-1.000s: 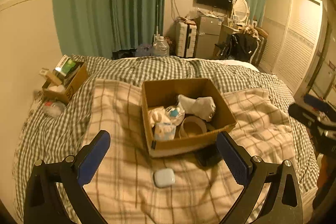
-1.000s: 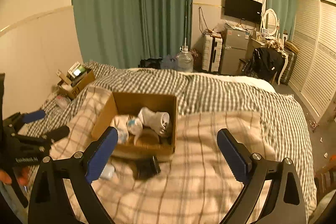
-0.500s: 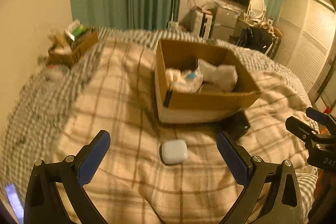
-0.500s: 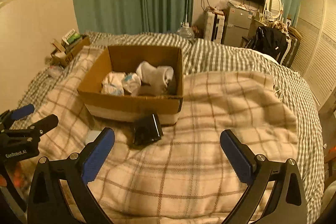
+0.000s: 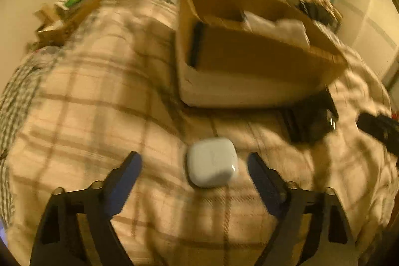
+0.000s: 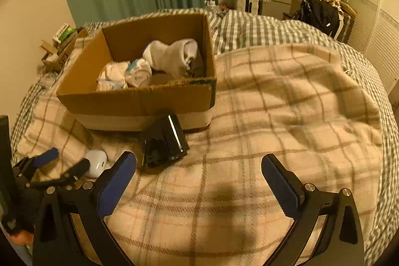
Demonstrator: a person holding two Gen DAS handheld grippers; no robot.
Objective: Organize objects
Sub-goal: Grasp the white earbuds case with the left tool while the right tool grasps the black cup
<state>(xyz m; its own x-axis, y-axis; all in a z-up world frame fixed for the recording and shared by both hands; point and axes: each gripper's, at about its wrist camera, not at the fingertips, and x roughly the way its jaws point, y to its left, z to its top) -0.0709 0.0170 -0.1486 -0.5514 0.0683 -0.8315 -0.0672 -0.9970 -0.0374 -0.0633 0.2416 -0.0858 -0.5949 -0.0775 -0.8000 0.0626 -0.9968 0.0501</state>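
A white earbud case [image 5: 211,161] lies on the plaid blanket, between the tips of my open left gripper [image 5: 193,161]; it also shows in the right wrist view [image 6: 96,163]. A black box-like object [image 6: 163,141] lies in front of the cardboard box [image 6: 139,101], which holds rolled socks and white packets. In the left wrist view the black object [image 5: 311,119] is right of the case. My right gripper [image 6: 199,165] is open and empty, above the blanket, with the black object just past its left finger. The left gripper [image 6: 59,160] shows low at the left.
A plaid blanket [image 6: 274,116] covers a checked bed. A small cardboard box of clutter [image 6: 63,41] sits at the bed's far left corner. Green curtains, a TV, a fridge and a wardrobe stand behind the bed.
My left gripper has moved forward and down, so the earbud case now lies between its fingertips. My right gripper has moved closer to the black object and the box.
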